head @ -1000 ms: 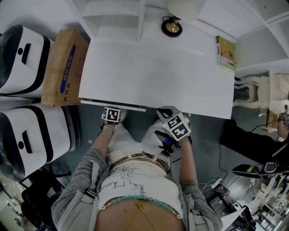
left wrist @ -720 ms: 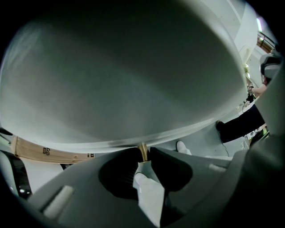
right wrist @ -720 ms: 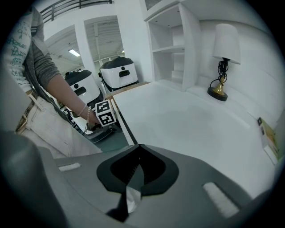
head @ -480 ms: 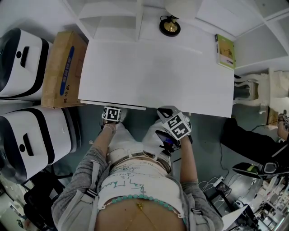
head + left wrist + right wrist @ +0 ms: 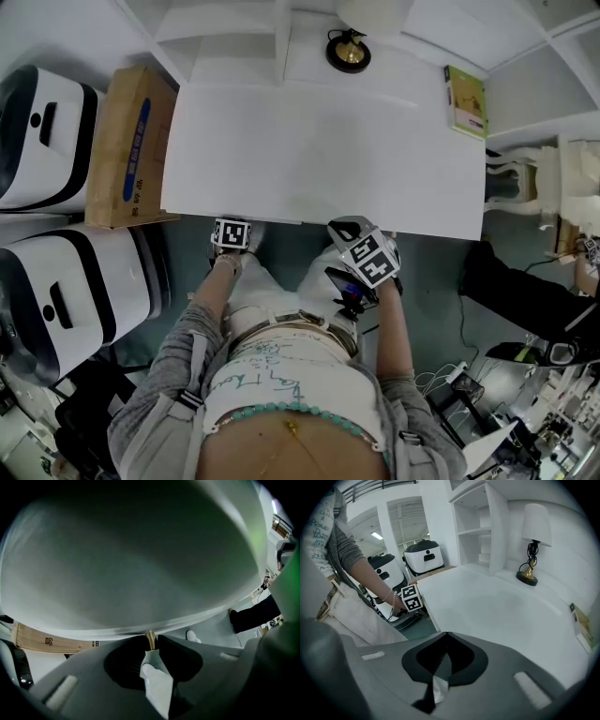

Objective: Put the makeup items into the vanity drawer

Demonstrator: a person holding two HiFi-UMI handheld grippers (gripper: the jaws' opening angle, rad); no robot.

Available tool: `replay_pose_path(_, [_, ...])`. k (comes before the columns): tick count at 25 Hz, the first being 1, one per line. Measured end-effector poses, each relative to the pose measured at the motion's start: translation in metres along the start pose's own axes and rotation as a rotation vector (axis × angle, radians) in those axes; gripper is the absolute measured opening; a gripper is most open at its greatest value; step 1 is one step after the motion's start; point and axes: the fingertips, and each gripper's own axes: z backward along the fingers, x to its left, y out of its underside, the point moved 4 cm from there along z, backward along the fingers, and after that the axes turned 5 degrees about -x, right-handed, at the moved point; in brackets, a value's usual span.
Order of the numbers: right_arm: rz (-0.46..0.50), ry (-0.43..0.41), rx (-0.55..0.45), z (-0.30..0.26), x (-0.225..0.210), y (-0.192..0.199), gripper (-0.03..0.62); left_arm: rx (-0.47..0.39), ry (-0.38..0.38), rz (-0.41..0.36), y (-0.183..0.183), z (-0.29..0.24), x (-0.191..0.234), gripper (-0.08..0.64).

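Left gripper (image 5: 232,232) pinches the table's (image 5: 319,159) front-edge knob (image 5: 150,638); right gripper (image 5: 442,657) is closed, empty. A tilted pull could slip off.

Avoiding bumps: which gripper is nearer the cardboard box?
Left. The left gripper, on the knob, is just right of the box; the right gripper is farther right.

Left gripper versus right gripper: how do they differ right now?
The left gripper has its fingers closed on a small brass knob; the right gripper has its fingers closed on nothing. The left gripper sits tucked below the white table's front edge; the right gripper is held higher, looking across the tabletop toward the lamp. Both are shut and near the table's front edge.
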Motion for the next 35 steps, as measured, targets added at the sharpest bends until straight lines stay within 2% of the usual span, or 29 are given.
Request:
replay_pose_path(15, [-0.006, 0.024, 0.011, 0.017, -0.007, 0.007, 0.029, -0.003, -0.017, 0.028, -0.007, -0.003, 0.004, 0.095])
replay_pose_path(26, [-0.001, 0.072, 0.012, 0.037, -0.007, 0.017, 0.029, -0.024, -0.007, 0.002, -0.005, -0.001, 0.002, 0.097])
replay_pose_path(29, [0.004, 0.083, 0.007, 0.043, -0.007, 0.020, 0.029, -0.034, -0.002, -0.005, -0.003, 0.003, -0.001, 0.172])
replay_pose_path(35, [0.012, 0.091, -0.010, 0.050, -0.006, 0.023, 0.029, -0.043, -0.012, -0.024, 0.011, 0.018, -0.009, 0.176])
